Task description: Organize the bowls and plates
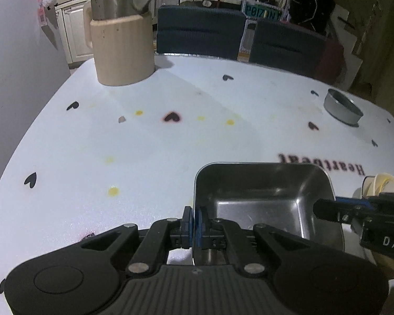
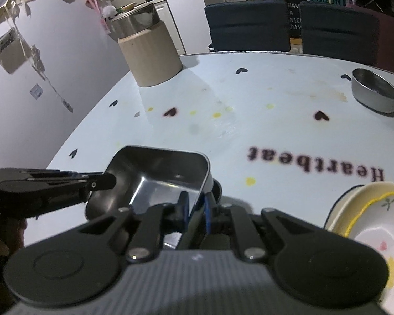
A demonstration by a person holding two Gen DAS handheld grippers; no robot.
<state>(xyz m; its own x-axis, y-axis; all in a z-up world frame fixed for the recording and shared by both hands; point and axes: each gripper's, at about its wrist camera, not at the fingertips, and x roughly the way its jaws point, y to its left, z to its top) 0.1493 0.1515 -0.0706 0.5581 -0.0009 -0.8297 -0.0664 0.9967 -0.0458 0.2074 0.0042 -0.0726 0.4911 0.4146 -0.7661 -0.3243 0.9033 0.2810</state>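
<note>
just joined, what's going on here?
A person with a handheld gripper in each hand has both on the rectangular steel tray. The left gripper is shut on the tray's left wall; the right gripper pinches its right wall. The tray looks tilted in the right wrist view. A round steel bowl sits far across the table, and a floral ceramic bowl sits near the right gripper.

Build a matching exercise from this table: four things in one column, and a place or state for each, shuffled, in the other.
Things:
1. rectangular steel tray
2. round steel tin
3. beige jug
4. yellow-rimmed bowl

Places or states:
A. far left of the table, near the wall
B. near right, beside the right gripper
C. gripped at its rim on both sides
D. alone at the far right

Pairs: 1-C, 2-D, 3-A, 4-B
</note>
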